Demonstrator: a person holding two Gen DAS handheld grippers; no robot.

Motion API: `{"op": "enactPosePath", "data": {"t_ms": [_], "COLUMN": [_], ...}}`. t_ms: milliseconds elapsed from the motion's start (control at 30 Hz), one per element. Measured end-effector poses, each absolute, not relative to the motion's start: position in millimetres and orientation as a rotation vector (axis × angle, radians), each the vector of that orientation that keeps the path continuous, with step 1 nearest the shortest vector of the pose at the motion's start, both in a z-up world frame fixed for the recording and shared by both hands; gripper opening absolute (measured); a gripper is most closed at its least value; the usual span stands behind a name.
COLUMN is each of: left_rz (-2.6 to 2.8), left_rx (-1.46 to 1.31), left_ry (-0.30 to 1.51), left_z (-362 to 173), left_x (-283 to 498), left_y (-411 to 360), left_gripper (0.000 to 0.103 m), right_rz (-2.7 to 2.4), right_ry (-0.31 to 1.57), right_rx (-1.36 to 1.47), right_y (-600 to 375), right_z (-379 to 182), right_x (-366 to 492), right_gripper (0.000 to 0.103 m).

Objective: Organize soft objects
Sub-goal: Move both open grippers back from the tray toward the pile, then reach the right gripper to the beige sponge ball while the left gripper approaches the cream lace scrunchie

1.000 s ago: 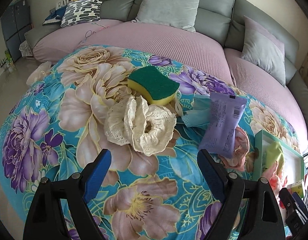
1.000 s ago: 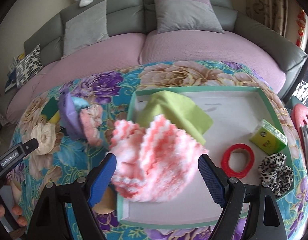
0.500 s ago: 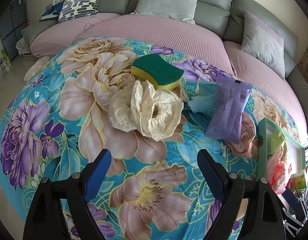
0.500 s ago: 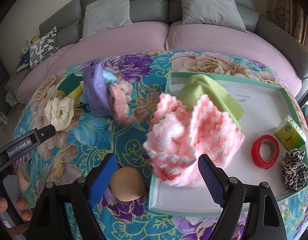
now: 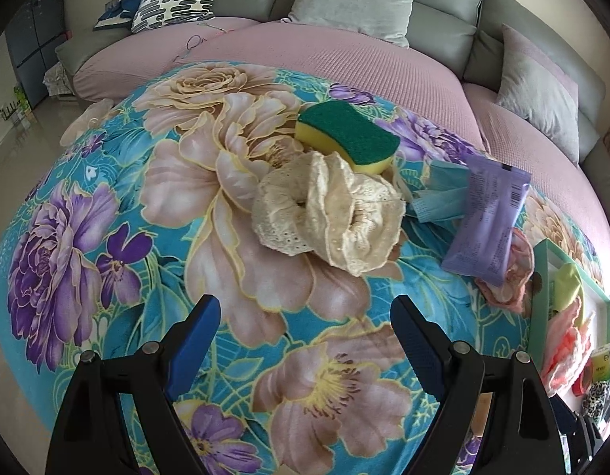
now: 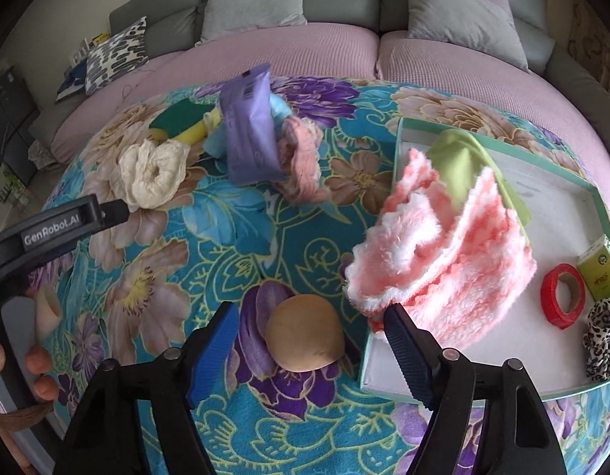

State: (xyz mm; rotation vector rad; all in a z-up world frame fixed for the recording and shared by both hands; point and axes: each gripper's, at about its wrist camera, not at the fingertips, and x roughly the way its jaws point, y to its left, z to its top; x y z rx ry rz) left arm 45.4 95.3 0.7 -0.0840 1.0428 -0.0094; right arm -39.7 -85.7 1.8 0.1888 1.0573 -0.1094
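My left gripper (image 5: 305,328) is open and empty, just short of a cream lace scrunchie (image 5: 328,213) on the floral cloth. A green and yellow sponge (image 5: 346,136) lies behind it. A purple packet (image 5: 487,213) rests on a blue mask (image 5: 439,194) and a pink scrunchie (image 5: 510,277). My right gripper (image 6: 310,326) is open over a tan round sponge (image 6: 305,336). A pink and white fluffy cloth (image 6: 443,249) lies over the left edge of the green-rimmed tray (image 6: 574,182), beside a green cloth (image 6: 467,162).
In the tray sit a red tape roll (image 6: 562,295), a yellow-green box (image 6: 599,273) and a leopard scrunchie (image 6: 603,338). A grey sofa with pink covers and cushions (image 5: 356,0) curves behind the table. The left gripper's arm (image 6: 55,225) shows at the left.
The right gripper has let go of the pink fluffy cloth, which now rests on the tray's edge, and has drawn back left over the tan sponge. The left gripper has shifted slightly.
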Motion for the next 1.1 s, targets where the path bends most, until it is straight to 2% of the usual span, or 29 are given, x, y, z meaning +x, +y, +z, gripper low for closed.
{"op": "enactPosePath", "data": {"t_ms": [100, 167, 300, 733, 867, 1100], "left_rz": [-0.002, 0.008, 0.02, 0.035, 0.036, 0.034], "left_rx": [-0.076, -0.069, -0.081, -0.1, -0.101, -0.1], "left_ry": [1.054, 1.059, 1.061, 1.064, 1.064, 1.069], "left_z": [-2.6, -4.4, -5.9, -8.0, -8.2, -10.4], "left_x": [47.5, 48.8, 49.5, 51.3, 51.3, 51.5], "left_y": [97.8, 100.0, 105.4, 112.8, 113.0, 113.8], "left_gripper": [0.088, 0.088, 0.088, 0.088, 0.088, 0.088], "right_rz": [-0.11, -0.113, -0.104, -0.055, -0.06, -0.064], "right_ry": [1.076, 1.081, 1.065, 1.126, 1.153, 1.183], "right_rx": [0.166, 0.149, 0.126, 0.078, 0.076, 0.026], "right_y": [-80.5, -77.8, -78.0, -61.7, -61.8, -56.1], "right_z": [-3.8, -5.4, 1.2, -11.5, -18.9, -28.1], "right_x": [-38.4, -38.2, -43.1, -37.8, -36.1, -35.7], "right_gripper": [0.076, 0.07, 0.064, 0.062, 0.053, 0.053]}}
